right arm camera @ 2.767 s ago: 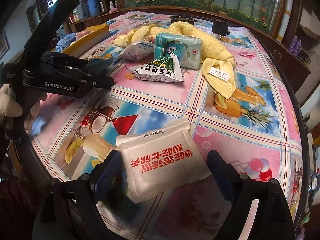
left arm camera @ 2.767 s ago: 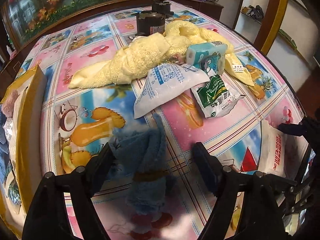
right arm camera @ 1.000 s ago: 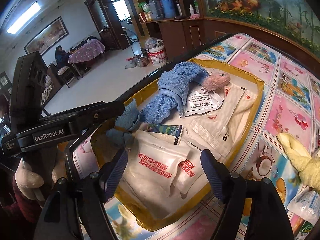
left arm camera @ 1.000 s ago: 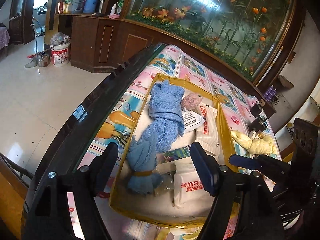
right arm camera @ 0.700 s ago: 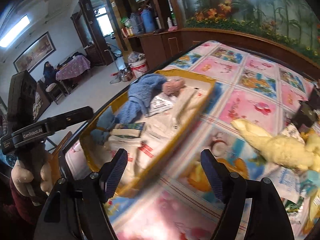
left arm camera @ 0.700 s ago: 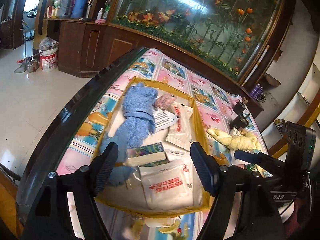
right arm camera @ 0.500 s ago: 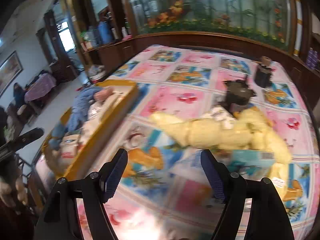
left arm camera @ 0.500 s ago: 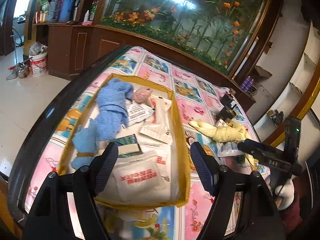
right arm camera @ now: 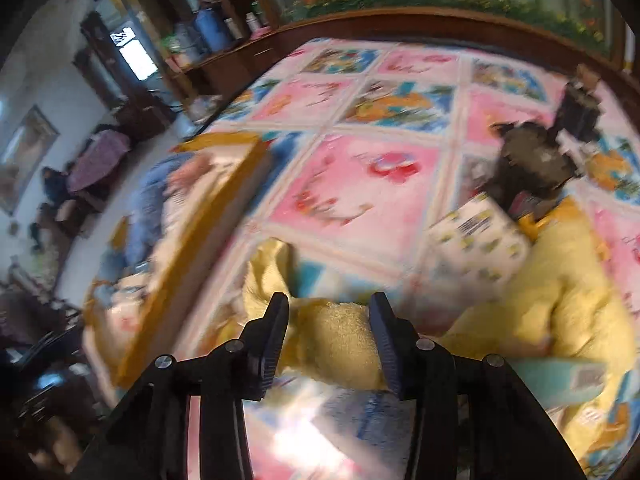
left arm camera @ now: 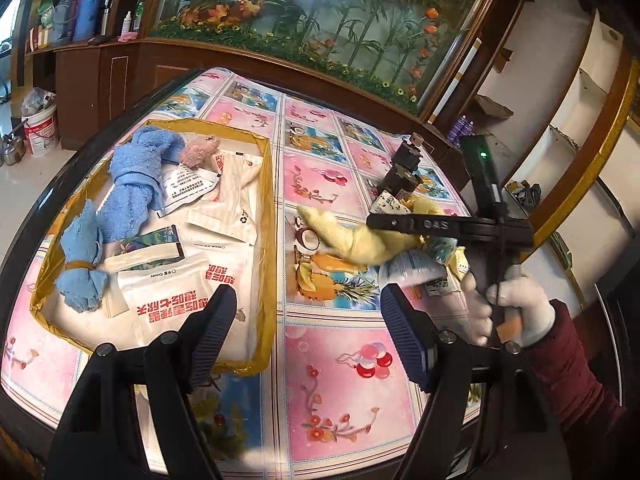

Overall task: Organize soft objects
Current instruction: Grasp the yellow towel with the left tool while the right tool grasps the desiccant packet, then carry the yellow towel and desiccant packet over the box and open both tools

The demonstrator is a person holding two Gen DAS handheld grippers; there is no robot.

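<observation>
The yellow towel [right arm camera: 340, 344] lies bunched on the tabletop [left arm camera: 340, 360] right of the yellow-rimmed tray [left arm camera: 272, 240], and the right claw [right arm camera: 330, 340], which a moment ago hovered spread over the tray, now pinches one end of it. The left claw [left arm camera: 308, 328] hangs spread and empty, its blue cloth bundle [left arm camera: 82, 276] now in the tray beside the white pouch [left arm camera: 168, 296]. The towel looks next to go in.

Your yellow towel [right arm camera: 340, 340] is nubbly terry; the tablecloth [left arm camera: 340, 380] glossy plastic; at nine o'clock, the blue towel [left arm camera: 132, 184] fluffy.
</observation>
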